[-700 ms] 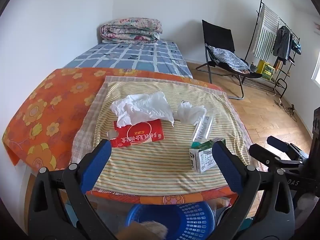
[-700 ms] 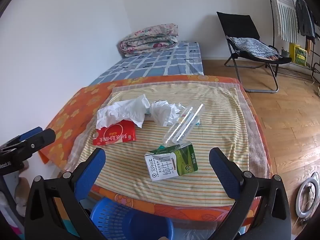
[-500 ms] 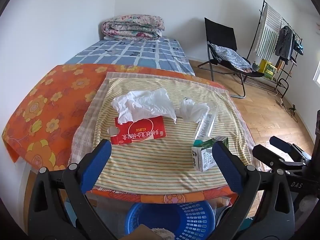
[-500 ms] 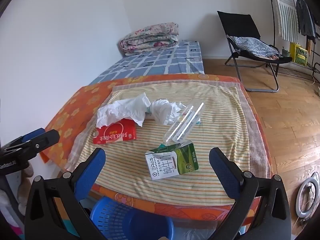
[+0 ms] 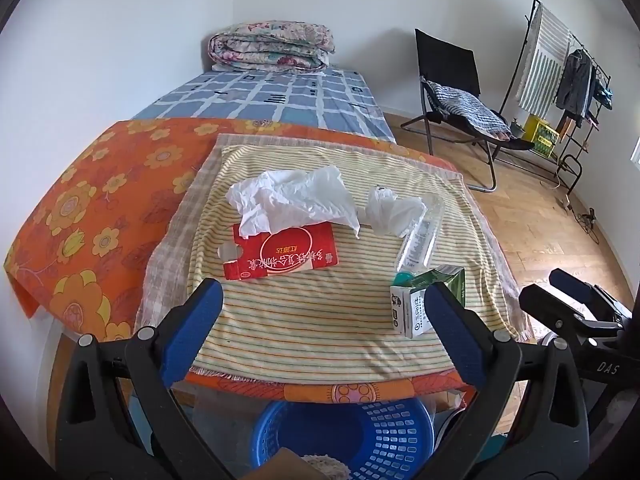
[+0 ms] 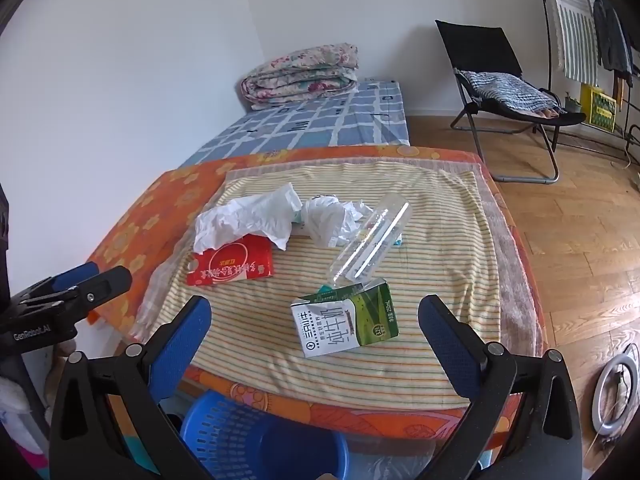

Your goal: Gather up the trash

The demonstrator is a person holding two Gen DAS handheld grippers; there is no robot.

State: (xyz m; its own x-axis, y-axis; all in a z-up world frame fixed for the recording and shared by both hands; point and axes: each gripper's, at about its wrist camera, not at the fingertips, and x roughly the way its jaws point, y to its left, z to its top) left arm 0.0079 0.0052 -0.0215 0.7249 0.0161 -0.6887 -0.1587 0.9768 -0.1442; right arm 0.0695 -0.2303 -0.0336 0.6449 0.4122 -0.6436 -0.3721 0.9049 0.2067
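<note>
Both the left gripper [image 5: 326, 322] and right gripper [image 6: 316, 340] hang wide open and empty at the bottom of their frames, tilted down over the litter. The trash sits mid-frame on the striped cloth [image 5: 320, 320]: tissue [image 5: 292, 200], red box [image 5: 280, 256], bottle [image 6: 370, 246], carton [image 6: 346, 320]. The blue basket [image 5: 344, 436] waits at bottom centre, under the table edge, probably to catch drops.

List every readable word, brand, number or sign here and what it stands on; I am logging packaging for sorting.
"GenRobot.AI": on the black body of the left gripper, seen from the right wrist.
"DAS": on the black body of the right gripper, seen from the left wrist.
"纯牛奶" and "250mL": on the milk carton; its smaller print is unreadable.
Red box: white Chinese characters, upside down, too blurred to read.
Clear bottle: label unreadable.
</note>
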